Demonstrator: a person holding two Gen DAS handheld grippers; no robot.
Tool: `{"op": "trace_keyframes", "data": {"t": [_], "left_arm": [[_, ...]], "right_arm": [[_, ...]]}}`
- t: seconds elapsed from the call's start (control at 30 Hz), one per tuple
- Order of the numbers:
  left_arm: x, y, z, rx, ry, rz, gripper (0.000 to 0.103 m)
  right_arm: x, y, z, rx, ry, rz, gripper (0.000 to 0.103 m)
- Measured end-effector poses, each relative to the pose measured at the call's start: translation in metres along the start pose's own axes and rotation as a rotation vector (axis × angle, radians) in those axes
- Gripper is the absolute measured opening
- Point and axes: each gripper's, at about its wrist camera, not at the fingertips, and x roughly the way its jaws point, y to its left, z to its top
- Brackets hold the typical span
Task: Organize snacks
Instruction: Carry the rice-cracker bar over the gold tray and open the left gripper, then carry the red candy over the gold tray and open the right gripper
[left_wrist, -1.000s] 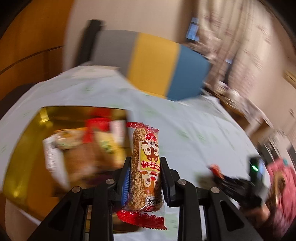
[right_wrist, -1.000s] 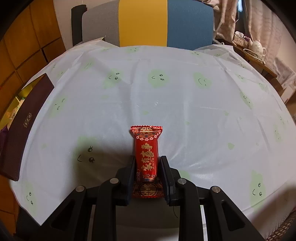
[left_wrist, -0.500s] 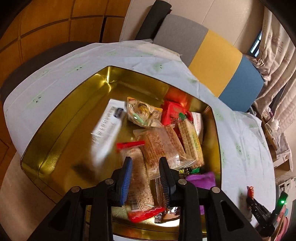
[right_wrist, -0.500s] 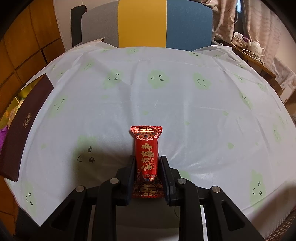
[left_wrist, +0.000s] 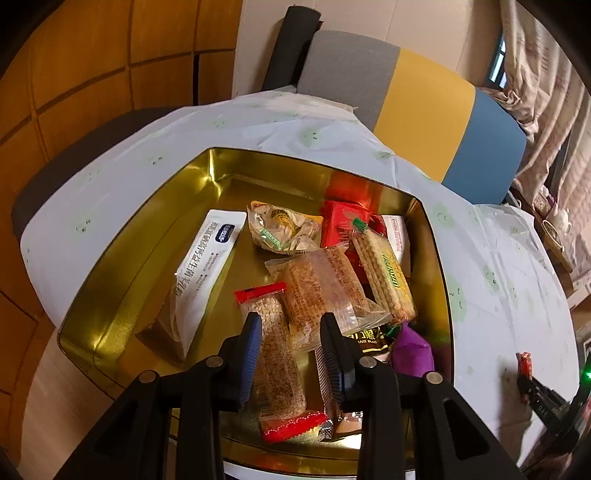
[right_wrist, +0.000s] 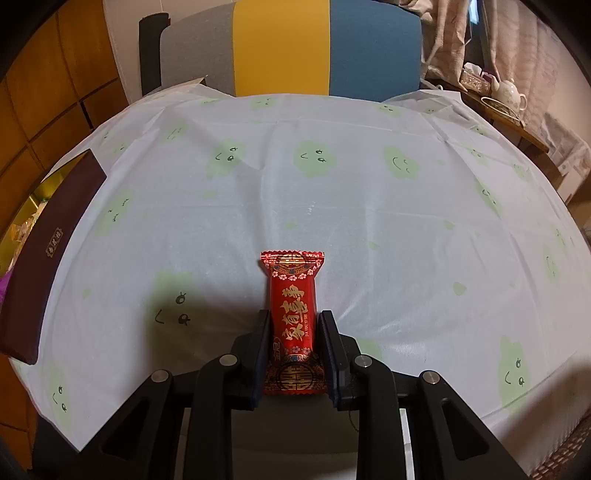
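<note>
The puffed-grain bar (left_wrist: 277, 363), gripped a second ago by the left gripper (left_wrist: 291, 345) above the tablecloth (right_wrist: 332, 199), has now been dropped into the gold tin (left_wrist: 122, 295) and is seen lying at 6 o'clock of its floor, between jaws that are spread wide and apart from it. That snack is judged stowed. The red candy bar (right_wrist: 293, 317) is held unchanged by the right gripper (right_wrist: 293, 350), clamped over the cloth, the tin lying at 9 o'clock, and its delivery there is judged the next step.
</note>
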Motion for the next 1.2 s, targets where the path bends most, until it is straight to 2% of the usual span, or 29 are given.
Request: {"op": "trace_keyframes", "data": {"t": [0.1, 0.27, 0.57, 0.77, 0.97, 1.2], "left_arm": [[-0.004, -0.002, -0.001, 0.019, -0.019, 0.002, 0.033], [-0.006, 0.000, -0.002, 0.034, -0.030, -0.009, 0.033], [-0.010, 0.025, 0.001, -0.014, -0.060, 0.015, 0.033], [-0.009, 0.035, 0.000, -0.037, -0.060, 0.031, 0.033], [-0.010, 0.034, 0.000, -0.039, -0.066, 0.026, 0.033], [-0.014, 0.038, 0.002, -0.038, -0.073, 0.033, 0.033]], "right_arm": [[-0.001, -0.001, 0.001, 0.019, 0.011, 0.013, 0.026], [-0.003, -0.006, 0.002, 0.131, 0.039, 0.105, 0.025], [0.001, -0.004, 0.005, 0.305, 0.093, 0.315, 0.023], [0.001, 0.010, 0.007, 0.333, 0.102, 0.396, 0.022], [-0.024, 0.057, 0.029, 0.204, 0.056, 0.468, 0.022], [-0.042, 0.171, 0.059, -0.075, 0.043, 0.597, 0.022]]}}
